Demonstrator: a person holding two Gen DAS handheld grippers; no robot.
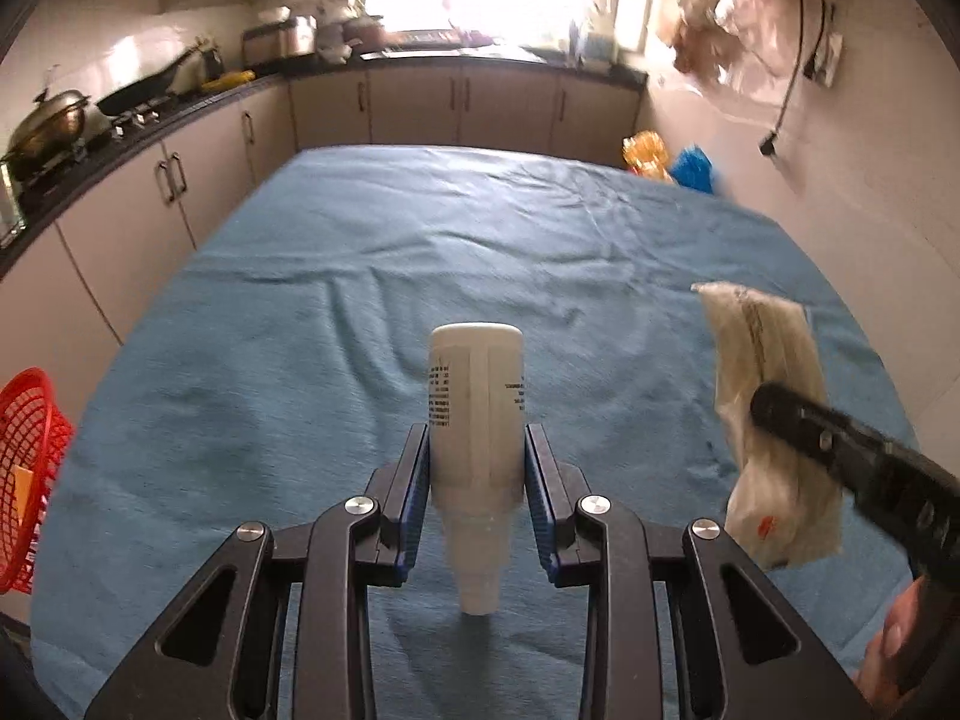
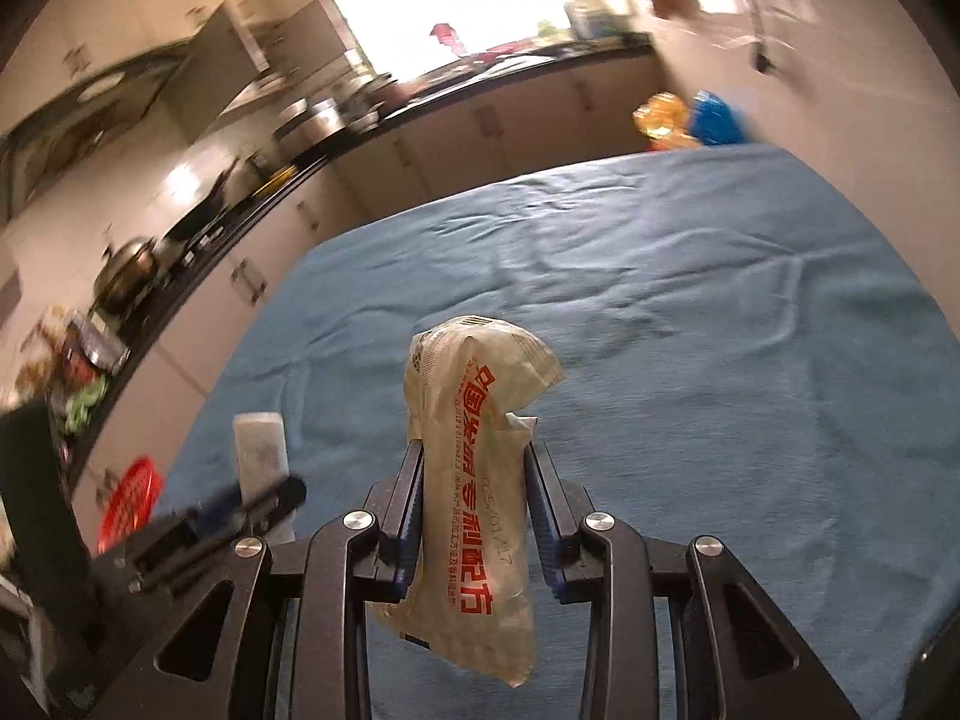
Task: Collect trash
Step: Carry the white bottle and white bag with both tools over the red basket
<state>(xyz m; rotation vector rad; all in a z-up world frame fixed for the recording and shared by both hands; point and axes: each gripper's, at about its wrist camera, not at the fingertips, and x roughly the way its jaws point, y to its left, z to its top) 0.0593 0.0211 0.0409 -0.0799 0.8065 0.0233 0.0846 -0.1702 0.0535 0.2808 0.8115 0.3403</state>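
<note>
Above blue cloth (image 1: 420, 252), left hand-held gripper (image 1: 477, 450) clamps bottle (image 1: 477, 396).

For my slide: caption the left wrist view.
Left gripper clamps a white bottle above the blue cloth.

I see a matt blue cloth (image 1: 420, 252) over the table, soft, slightly napped and creased. My left gripper (image 1: 478, 438) looks like matt black plastic with shiny round metal pins at the joints and ribbed blue pads (image 1: 536, 480) on its fingers; between them sits a smooth white plastic bottle (image 1: 477, 402) with a faint sheen and black print. My right gripper (image 2: 474, 456) has the same finish and holds a crinkled, glossy cream plastic wrapper (image 2: 480, 480) printed in red. At the edge a red plastic basket (image 1: 27, 468) shows an open lattice. The counter's pot (image 1: 48, 120) gleams like polished metal, and the cabinets (image 1: 420, 102) look smooth and satin.
</note>
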